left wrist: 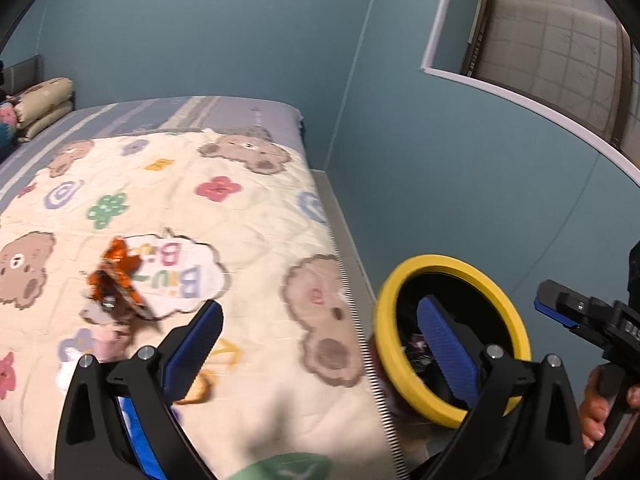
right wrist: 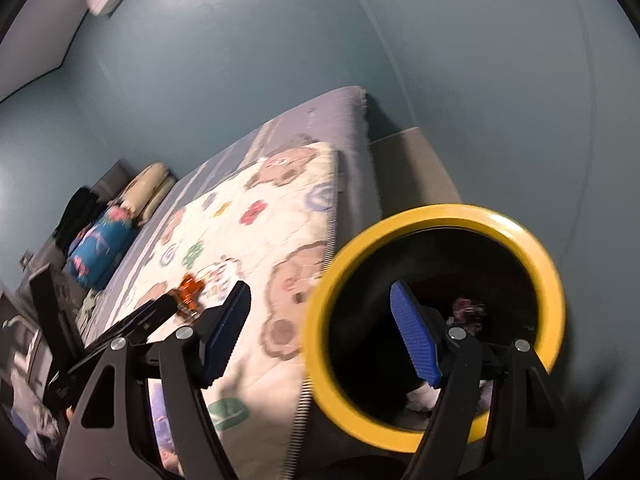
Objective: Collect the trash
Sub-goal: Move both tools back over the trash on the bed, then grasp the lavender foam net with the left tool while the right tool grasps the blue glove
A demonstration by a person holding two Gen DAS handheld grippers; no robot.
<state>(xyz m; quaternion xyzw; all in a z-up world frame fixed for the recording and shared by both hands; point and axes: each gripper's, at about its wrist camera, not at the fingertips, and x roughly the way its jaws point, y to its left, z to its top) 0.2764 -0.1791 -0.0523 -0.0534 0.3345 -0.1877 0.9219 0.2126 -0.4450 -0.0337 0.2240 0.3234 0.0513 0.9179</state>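
Observation:
A crumpled orange wrapper (left wrist: 118,276) lies on the cream bear-print quilt (left wrist: 248,216), ahead and left of my left gripper (left wrist: 320,340), which is open and empty. It also shows small in the right wrist view (right wrist: 188,290). A bin with a yellow rim (left wrist: 450,342) stands on the floor beside the bed's right edge, with some trash inside. My right gripper (right wrist: 322,328) is open and empty, its right finger over the bin's mouth (right wrist: 436,316). The right gripper also shows in the left wrist view (left wrist: 560,304), right of the bin.
Blue walls close the room behind and to the right. Pillows (left wrist: 40,108) and a blue bundle (right wrist: 100,244) lie at the bed's far end. A narrow strip of floor (left wrist: 344,224) runs between bed and wall. A window (left wrist: 540,32) is at upper right.

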